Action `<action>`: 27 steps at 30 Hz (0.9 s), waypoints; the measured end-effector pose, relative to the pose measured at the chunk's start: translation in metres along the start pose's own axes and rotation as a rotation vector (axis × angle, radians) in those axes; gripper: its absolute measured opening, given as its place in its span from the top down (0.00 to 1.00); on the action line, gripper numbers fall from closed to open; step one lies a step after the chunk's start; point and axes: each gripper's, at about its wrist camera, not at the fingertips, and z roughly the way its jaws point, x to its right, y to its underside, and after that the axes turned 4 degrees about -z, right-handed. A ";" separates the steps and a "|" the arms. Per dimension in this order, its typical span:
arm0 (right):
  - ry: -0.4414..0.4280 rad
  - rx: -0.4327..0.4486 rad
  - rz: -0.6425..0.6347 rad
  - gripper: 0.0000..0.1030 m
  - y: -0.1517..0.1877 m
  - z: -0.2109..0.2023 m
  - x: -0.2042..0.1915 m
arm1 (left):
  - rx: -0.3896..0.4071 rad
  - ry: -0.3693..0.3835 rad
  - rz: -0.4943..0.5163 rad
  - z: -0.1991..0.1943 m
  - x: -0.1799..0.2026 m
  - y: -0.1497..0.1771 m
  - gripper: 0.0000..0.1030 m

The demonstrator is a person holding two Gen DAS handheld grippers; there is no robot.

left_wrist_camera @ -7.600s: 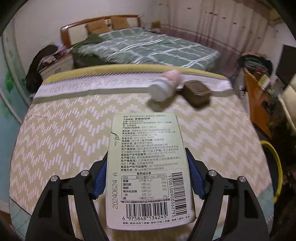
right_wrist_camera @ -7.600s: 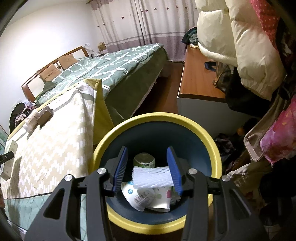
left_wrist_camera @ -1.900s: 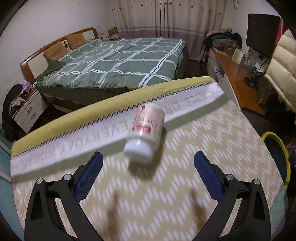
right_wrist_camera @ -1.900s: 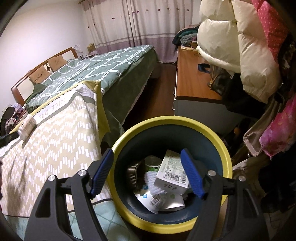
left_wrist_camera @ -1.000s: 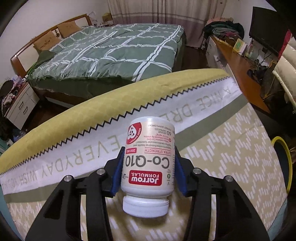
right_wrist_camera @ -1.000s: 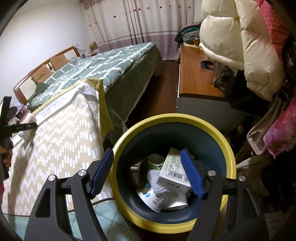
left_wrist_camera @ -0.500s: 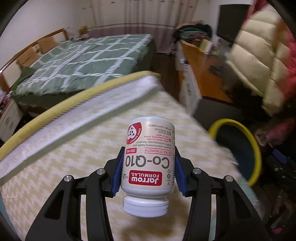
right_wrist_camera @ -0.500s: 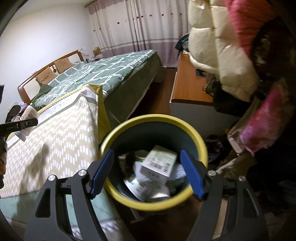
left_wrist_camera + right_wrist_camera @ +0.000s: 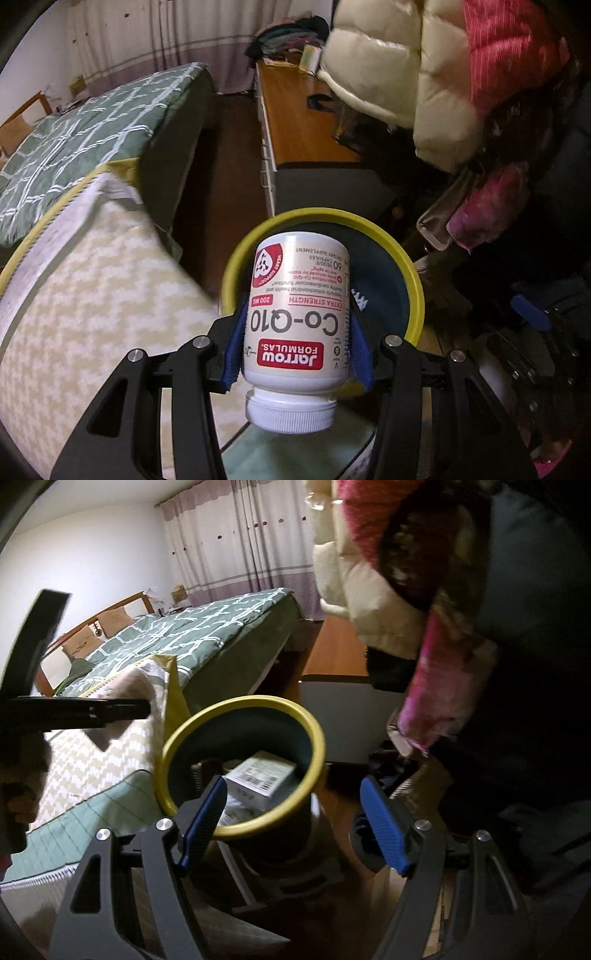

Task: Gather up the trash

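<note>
My left gripper is shut on a white Co-Q10 supplement bottle, cap toward the camera, held in the air just before the yellow-rimmed dark blue trash bin. In the right wrist view the same bin holds a white carton and other trash. My right gripper is open and empty, low beside the bin on its right. The left gripper's arm with the blurred bottle shows at the left, over the table.
A table with a chevron cloth stands left of the bin. Behind are a green-quilted bed and a wooden desk. Hanging puffy coats crowd the right side close above the bin.
My left gripper has carried the bottle rightward from over the table to just in front of the bin. My right gripper has drawn back and to the right of the bin, still open.
</note>
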 end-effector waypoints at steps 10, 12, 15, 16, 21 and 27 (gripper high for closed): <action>-0.014 -0.013 0.026 0.31 0.003 0.008 0.018 | -0.090 -0.014 -0.010 0.059 0.022 -0.013 0.52; -0.017 -0.016 0.026 0.31 0.003 0.009 0.017 | -0.071 -0.029 -0.016 0.056 0.022 -0.013 0.16; -0.020 -0.015 0.020 0.31 0.002 0.007 0.015 | 0.007 -0.050 -0.029 0.031 0.017 -0.011 0.14; -0.021 -0.013 0.016 0.31 0.002 0.006 0.013 | 0.028 -0.048 -0.034 0.021 0.015 -0.010 0.14; -0.050 -0.002 -0.027 0.31 0.000 -0.003 -0.006 | 0.221 -0.086 -0.070 -0.070 -0.001 0.027 0.05; -0.121 0.033 -0.113 0.30 -0.005 -0.018 -0.051 | 0.405 -0.292 -0.131 -0.180 -0.041 0.117 0.05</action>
